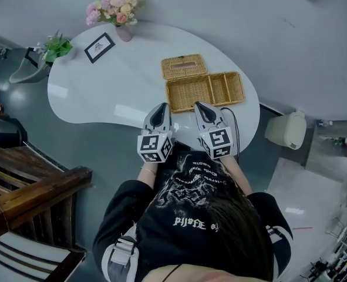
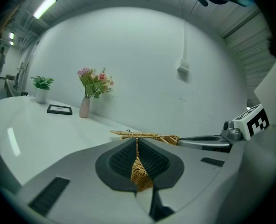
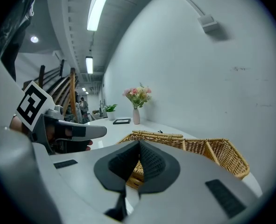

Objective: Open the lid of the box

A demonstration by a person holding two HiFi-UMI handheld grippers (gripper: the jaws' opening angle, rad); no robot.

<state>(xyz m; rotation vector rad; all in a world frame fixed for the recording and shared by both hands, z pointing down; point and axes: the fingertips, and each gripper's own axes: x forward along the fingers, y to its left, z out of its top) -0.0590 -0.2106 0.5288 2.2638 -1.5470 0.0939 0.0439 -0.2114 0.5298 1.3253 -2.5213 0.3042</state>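
Observation:
The wicker box [image 1: 205, 90] stands on the white table [image 1: 103, 93] with two bare compartments showing. Its lid [image 1: 184, 66] lies flung back flat on the table behind it. My left gripper [image 1: 159, 117] hovers at the box's front left corner, shut and holding nothing. My right gripper [image 1: 205, 115] is beside it at the box's front rim, also shut and empty. In the left gripper view a sliver of wicker [image 2: 138, 174] shows through the slit between the pads, the lid's edge [image 2: 142, 135] beyond. The right gripper view looks over the box [image 3: 212, 153] and lid [image 3: 159, 135].
A pink vase of flowers [image 1: 117, 7], a small picture frame [image 1: 99, 47] and a potted plant [image 1: 57, 46] stand at the table's far left. A white bin [image 1: 287, 129] sits on the floor to the right. Wooden stair rails [image 1: 26, 192] lie at the left.

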